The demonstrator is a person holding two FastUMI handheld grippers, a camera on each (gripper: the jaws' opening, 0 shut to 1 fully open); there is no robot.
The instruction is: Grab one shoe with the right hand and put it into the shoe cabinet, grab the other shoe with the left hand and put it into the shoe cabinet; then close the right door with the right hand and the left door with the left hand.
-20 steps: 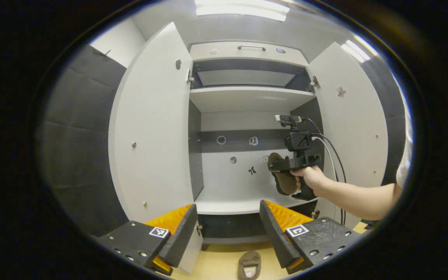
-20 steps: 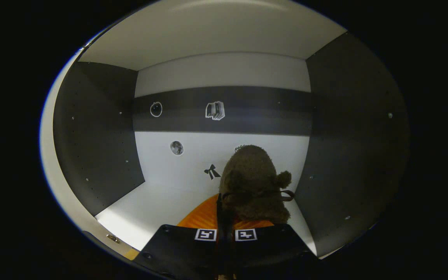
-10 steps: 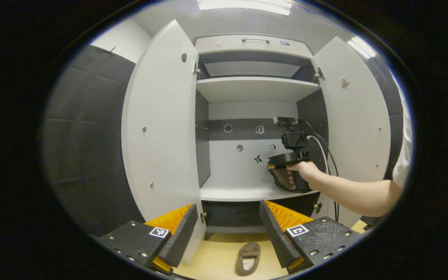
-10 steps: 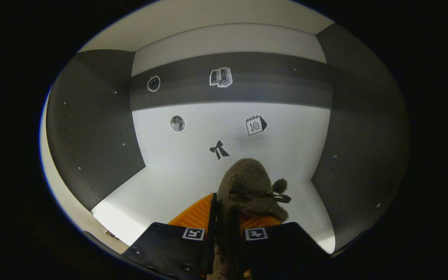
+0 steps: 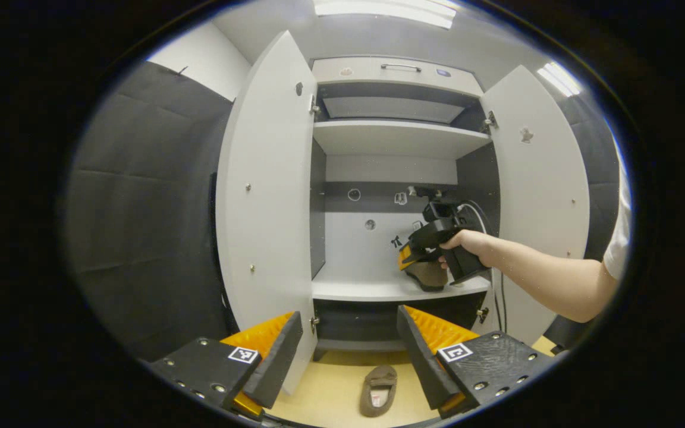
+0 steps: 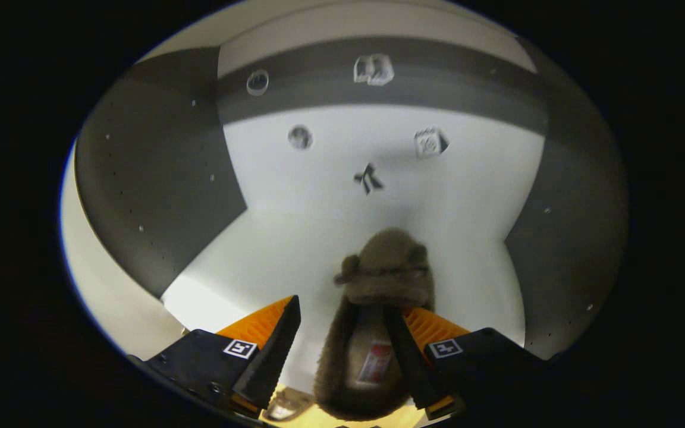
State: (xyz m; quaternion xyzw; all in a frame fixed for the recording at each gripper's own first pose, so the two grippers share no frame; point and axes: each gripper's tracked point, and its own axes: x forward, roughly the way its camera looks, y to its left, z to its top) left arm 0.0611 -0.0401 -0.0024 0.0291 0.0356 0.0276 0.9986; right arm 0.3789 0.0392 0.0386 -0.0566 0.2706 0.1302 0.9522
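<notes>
A brown fluffy slipper [image 6: 385,279] lies on the white lower shelf [image 6: 271,255] of the shoe cabinet, toe toward the back wall. My right gripper [image 6: 342,351] stands open around its heel, which lies close against the right finger. In the left gripper view a hand holds the right gripper [image 5: 408,261] tilted down over that slipper [image 5: 429,276] at the shelf's right end. The second brown slipper [image 5: 378,389] lies on the yellow floor in front of the cabinet. My left gripper [image 5: 348,351] hangs open above the floor with nothing between its fingers.
Both cabinet doors stand wide open, the left door [image 5: 265,196] and the right door [image 5: 541,190]. An upper shelf [image 5: 396,138] and a top drawer with a handle [image 5: 401,67] sit above. The person's forearm [image 5: 547,279] reaches in from the right.
The right gripper has tipped down, set the slipper on the lower shelf and opened. The left gripper's view has drifted a little, with the floor slipper still in place.
</notes>
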